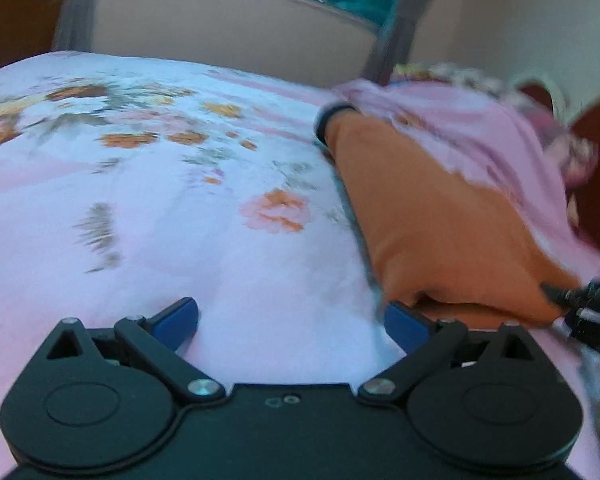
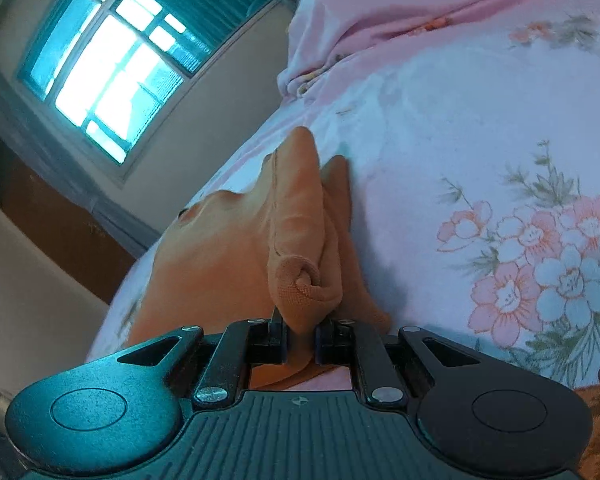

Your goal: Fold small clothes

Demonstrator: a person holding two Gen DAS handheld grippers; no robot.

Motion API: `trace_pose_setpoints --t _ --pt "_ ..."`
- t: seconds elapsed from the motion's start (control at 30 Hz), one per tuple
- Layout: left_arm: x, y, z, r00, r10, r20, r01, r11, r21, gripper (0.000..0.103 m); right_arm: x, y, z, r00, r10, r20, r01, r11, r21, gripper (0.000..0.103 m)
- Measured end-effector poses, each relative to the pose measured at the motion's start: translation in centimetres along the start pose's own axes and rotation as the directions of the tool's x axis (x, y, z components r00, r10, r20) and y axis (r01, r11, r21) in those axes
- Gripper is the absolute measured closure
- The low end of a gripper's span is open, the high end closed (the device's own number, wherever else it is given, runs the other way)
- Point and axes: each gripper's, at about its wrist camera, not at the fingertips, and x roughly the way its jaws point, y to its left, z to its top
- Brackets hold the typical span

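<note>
**Now: right gripper pinches the orange garment, left one hangs wide**

Spread over the bed is a floral sheet (image 1: 188, 200), pale pink with orange-and-green blooms, and on it lies the orange garment (image 1: 432, 224), toward the sheet's right side in the left wrist view. A pink cloth (image 1: 480, 136) drapes across the garment's far edge, touching it. A dark band (image 1: 324, 124) — cuff or trim, too blurred to say — marks the garment's far corner.

The left gripper (image 1: 292, 320) hovers low over bare sheet, its blue-padded fingers (image 1: 176, 320) spread far apart with nothing between them; its right finger sits just beside the garment's near edge, and whether it touches is unclear. The right gripper (image 2: 302, 344) is tilted, so the bed runs up the frame. Its jaws are nearly closed on a bunched fold of the orange garment (image 2: 296, 240), which rises as a twisted ridge from the fingers, the rest trailing down onto the sheet.

At the left view's right edge, a black piece of hardware (image 1: 588, 312) is cut off. A window (image 2: 112, 68) glows teal behind the bed. Motion blur smears much of the left view.
</note>
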Motion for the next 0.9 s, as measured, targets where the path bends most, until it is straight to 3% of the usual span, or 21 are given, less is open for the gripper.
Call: trace_pose_setpoints --t 0.07,0.17,0.33,0.37,0.4,0.43,0.5,0.67,0.9 --pt "-1.4 0.9 0.5 0.998 0.016 0.065 -0.011 0.998 -0.07 0.006 0.4 0.6 0.0 1.0 -0.001 0.0 0.001 1.0 -0.02 0.091" --pt "-2.1 0.1 1.9 0.99 -0.006 0.138 0.019 0.996 -0.093 0.006 0.4 0.7 -0.4 1.0 0.006 0.009 -0.005 1.0 -0.007 0.091" --pt "1.0 -3.8 3.0 0.993 -0.075 0.09 0.077 0.997 -0.024 0.006 0.3 0.9 -0.3 1.0 0.006 0.025 -0.006 1.0 -0.012 0.091" --pt "2.2 -4.3 2.7 0.997 -0.064 0.051 0.064 0.998 0.008 0.003 0.1 0.9 -0.4 1.0 0.009 0.026 -0.009 1.0 -0.014 0.091" --pt "4.4 -4.6 2.1 0.998 -0.02 -0.054 0.022 0.999 0.034 0.001 0.2 0.9 -0.5 1.0 -0.001 0.023 0.001 1.0 -0.02 0.091" --pt "5.3 -4.0 1.5 0.997 -0.027 -0.073 0.028 1.0 0.003 0.001 0.4 0.6 -0.6 1.0 -0.011 0.017 0.011 1.0 -0.016 0.091" --pt "4.9 -3.9 1.9 0.997 -0.032 -0.065 0.033 0.999 0.016 0.001 0.4 0.4 -0.6 1.0 -0.004 0.012 0.004 1.0 -0.002 0.091" --pt "1.5 -5.2 2.1 0.999 0.007 0.05 -0.014 0.988 0.151 0.004 -0.1 0.5 -0.5 1.0 0.013 0.021 -0.012 1.0 -0.01 0.091" --pt "-0.5 -4.4 -0.2 1.0 -0.002 0.023 -0.002 0.99 0.141 0.004 -0.9 0.8 -0.5 0.999 0.025 0.047 -0.024 1.0 -0.01 0.09"
